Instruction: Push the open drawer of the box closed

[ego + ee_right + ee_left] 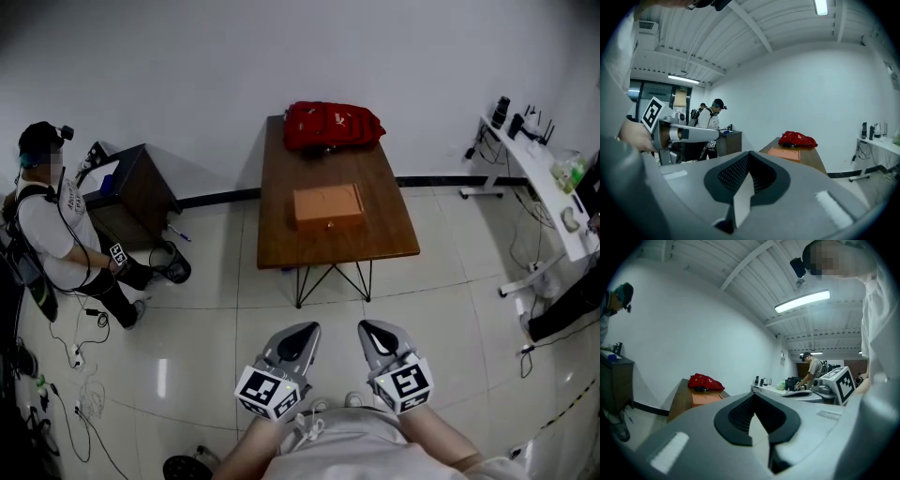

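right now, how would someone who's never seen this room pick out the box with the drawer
Find the long brown wooden table standing end-on against the white wall. On its near half lies the flat orange rectangular box. Its only neighbour there is a lumpy red fabric bag at the wall end; the box is low and straight-edged.

the box [327, 207] sits on the table [281, 187], with a bag [333, 125] behind it.
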The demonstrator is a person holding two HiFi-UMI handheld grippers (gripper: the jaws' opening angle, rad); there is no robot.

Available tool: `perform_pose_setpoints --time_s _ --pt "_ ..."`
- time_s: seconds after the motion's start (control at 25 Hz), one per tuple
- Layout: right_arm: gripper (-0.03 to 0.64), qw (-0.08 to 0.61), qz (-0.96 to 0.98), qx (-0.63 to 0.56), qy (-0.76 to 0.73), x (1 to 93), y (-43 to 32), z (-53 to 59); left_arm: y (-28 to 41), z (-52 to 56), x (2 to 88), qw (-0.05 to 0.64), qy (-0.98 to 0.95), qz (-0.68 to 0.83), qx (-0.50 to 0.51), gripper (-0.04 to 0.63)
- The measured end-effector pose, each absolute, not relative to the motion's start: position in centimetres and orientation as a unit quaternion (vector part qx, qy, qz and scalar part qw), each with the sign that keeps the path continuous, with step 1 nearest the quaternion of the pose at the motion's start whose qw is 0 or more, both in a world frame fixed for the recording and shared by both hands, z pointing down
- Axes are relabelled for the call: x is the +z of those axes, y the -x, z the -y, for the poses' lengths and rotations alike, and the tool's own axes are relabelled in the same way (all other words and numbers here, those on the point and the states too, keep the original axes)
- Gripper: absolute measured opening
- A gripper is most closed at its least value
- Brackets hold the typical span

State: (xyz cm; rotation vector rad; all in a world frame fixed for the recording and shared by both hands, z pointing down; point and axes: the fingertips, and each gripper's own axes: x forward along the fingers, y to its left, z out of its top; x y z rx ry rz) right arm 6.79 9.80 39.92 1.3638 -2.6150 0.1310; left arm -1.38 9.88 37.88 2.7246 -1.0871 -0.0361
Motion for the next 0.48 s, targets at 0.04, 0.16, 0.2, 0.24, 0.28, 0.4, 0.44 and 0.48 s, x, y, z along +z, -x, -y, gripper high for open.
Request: perform_pose_setpoints --time_s 0.04,0.16,0.2,0.24,0.28,0.4,0.44,0.48 --pt "0.006 0.094 0.882 0.043 -0.459 39.87 -6.88 -9.68 1.24 -9.78 37.86 0.102 -0.924 0.369 -0.012 0.006" --pt "0.006 0.092 0.884 0.038 -0.457 39.78 -7.18 -9.28 0.9 -9.41 37.85 0.1 -0.924 0.37 -0.011 0.006" --pt "0.006 0.091 0.884 0.036 -0.456 39.76 -7.27 -9.19 0.84 -9.31 37.88 0.101 -0.923 0.37 -0.012 0.006" --pt "0.006 0.091 0.885 0.034 -0.456 39.75 -7.32 -9.14 0.82 -9.25 37.91 0.103 -0.923 0.371 -0.012 0.006" --pt "0.006 0.09 0.885 0.036 -0.455 39.71 -7.34 -9.14 0.81 -9.21 37.95 0.104 -0.922 0.372 -0.012 0.006" --pt "0.006 0.088 0.885 0.044 -0.454 39.61 -7.26 -9.15 0.86 -9.1 38.01 0.104 -0.921 0.375 -0.01 0.006" --pt "0.006 0.088 0.885 0.046 -0.454 39.61 -7.24 -9.12 0.88 -9.05 38.02 0.104 -0.921 0.376 -0.01 0.006" --pt "0.006 0.088 0.885 0.048 -0.454 39.61 -7.23 -9.1 0.91 -9.01 38.03 0.105 -0.921 0.376 -0.01 0.006"
